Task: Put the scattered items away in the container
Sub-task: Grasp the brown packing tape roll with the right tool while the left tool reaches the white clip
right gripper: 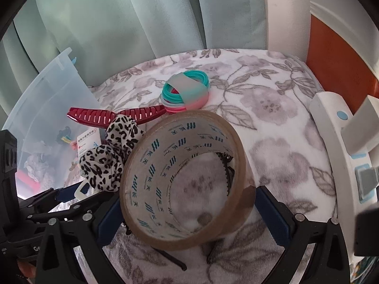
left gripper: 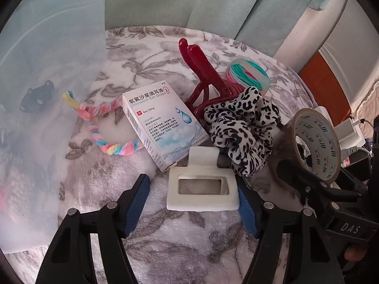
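Two grippers down among scattered items on a floral blanket point(left gripper: 201, 236).

Left gripper point(left gripper: 194, 201): jaws apart around a white holder point(left gripper: 201, 195), right pad touching, left clear. Right gripper point(right gripper: 187, 209): clamped on a tape roll point(right gripper: 187, 179), lower centre. Clear container point(left gripper: 47, 82) at left; scrunchie point(left gripper: 239, 132) and ear-drop box point(left gripper: 163, 123) mid-frame.

Between the left claw's point(left gripper: 194, 203) blue pads point(left gripper: 136, 204) lies a white plastic holder point(left gripper: 202, 195), and just beyond it a white and pale-blue ear-drop box point(left gripper: 163, 123) and a black-and-white leopard-print scrunchie point(left gripper: 239, 127). Further off sit a dark red hair claw clip point(left gripper: 203, 80), teal and pink hair ties point(left gripper: 248, 74) and a pastel rainbow braid point(left gripper: 104, 123), all on a white blanket with grey flowers point(left gripper: 189, 236). The right claw point(right gripper: 189, 210) frames a brown tape roll point(right gripper: 184, 177) printed with blue marks inside, before green-grey curtains point(right gripper: 142, 11).
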Demonstrator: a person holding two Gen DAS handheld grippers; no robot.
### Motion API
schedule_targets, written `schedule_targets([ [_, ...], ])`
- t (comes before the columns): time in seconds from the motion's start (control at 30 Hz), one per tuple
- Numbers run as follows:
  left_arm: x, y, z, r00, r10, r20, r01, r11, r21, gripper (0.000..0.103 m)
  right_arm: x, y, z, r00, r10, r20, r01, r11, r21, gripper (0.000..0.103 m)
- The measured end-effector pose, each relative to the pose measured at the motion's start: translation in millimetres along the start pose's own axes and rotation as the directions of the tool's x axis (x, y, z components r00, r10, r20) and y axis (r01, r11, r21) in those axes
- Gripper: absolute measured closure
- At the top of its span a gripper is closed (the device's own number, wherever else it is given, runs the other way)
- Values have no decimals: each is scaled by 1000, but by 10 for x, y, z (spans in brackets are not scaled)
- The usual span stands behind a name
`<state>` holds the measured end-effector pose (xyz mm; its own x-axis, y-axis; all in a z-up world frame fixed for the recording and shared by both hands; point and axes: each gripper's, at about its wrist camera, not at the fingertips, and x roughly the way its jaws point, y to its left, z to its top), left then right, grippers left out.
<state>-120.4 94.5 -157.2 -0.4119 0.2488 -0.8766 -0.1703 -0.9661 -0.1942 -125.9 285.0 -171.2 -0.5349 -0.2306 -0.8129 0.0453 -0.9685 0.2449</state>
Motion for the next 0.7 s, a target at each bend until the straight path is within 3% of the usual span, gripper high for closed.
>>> schedule_targets([
  [0.13, -11, 10, -6, 1000, 25, 6, -25, 1000, 4, 48, 1, -10, 39, 1000, 17, 1, -17, 1000, 19, 2],
  [0.7, -215, 37, -106, 1000, -17, -12, 16, 999, -31, 49, -434, -66, -81, 999, 26, 24, -28, 995, 92, 3],
])
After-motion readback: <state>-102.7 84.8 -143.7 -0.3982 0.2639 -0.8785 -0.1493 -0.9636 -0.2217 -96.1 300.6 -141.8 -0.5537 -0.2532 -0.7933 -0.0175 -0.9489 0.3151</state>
